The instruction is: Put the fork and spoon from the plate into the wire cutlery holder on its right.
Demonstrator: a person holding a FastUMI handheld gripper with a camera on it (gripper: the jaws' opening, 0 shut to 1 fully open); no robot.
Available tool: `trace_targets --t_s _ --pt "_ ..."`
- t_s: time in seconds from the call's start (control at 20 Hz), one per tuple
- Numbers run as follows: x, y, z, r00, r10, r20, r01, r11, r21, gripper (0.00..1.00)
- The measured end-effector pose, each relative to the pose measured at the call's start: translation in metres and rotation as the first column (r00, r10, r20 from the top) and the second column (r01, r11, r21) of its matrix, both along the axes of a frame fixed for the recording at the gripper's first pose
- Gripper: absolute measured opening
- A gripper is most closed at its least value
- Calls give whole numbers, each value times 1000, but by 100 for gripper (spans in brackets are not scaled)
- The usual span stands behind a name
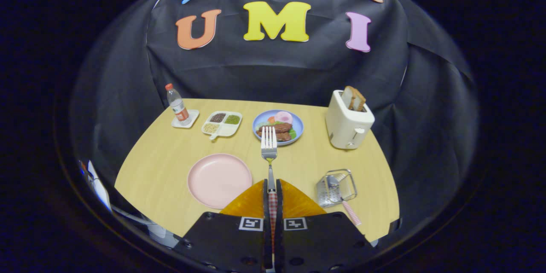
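The gripper [273, 187] is clamped on the fork [269, 145], lifted clear of the pink plate [219, 179], ready to swing right to the wire holder [337, 187], which holds the spoon [343, 204].

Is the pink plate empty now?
Empty: the pink plate is bare. The gripper is shut on the fork; the spoon sits in the holder.

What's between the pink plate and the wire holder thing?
The gripper, shut on the fork, sits between the pink plate and the wire cutlery holder, as the gripper view shows.
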State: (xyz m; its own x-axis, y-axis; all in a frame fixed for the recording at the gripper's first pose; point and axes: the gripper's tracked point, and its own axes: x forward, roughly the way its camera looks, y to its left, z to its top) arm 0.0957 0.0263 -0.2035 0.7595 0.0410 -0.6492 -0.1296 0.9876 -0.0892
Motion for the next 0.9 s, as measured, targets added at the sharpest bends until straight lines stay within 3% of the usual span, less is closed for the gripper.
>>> trace_targets --t_s 0.45,0.7,0.9 --pt "-1 -106 12 996 -78 -51 76 996 -44 3" --pt "-1 -140 -11 972 -96 -213 86 995 -57 3" --pt "3 -151 -44 926 -88 -368 62 995 -83 3"
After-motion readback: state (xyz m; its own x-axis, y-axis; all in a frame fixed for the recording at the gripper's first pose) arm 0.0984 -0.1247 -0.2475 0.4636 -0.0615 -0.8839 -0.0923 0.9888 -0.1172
